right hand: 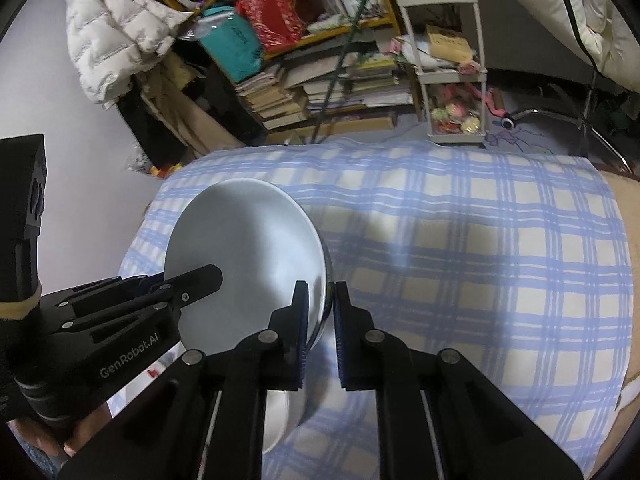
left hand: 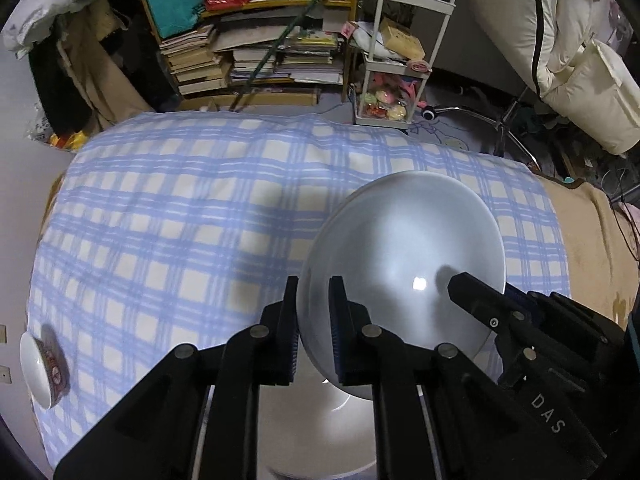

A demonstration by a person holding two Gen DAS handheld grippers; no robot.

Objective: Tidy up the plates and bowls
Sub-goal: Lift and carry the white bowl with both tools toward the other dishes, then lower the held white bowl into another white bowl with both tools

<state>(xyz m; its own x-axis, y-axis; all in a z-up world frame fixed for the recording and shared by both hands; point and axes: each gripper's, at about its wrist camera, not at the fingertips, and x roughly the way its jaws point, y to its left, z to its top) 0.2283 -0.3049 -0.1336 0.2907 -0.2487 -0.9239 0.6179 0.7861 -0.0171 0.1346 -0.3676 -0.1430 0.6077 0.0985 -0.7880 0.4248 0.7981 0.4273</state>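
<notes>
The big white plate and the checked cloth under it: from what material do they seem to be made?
The big white plate looks like glazed ceramic, perhaps porcelain: smooth, with a sharp bright glint. Melamine cannot be excluded. The checked cloth seems a woven cotton-like fabric, matte, with soft folds. Both the left gripper and the right gripper pinch the plate's rim.

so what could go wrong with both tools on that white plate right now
1. Each tool, left tool and right tool, pinches only the thin rim of the white plate, so the glossy plate could slip or tip.
2. The checked cloth looks soft and uneven, so the plate might rock once set down.
3. The small bowl lies tilted near the cloth's edge and could roll off.
</notes>
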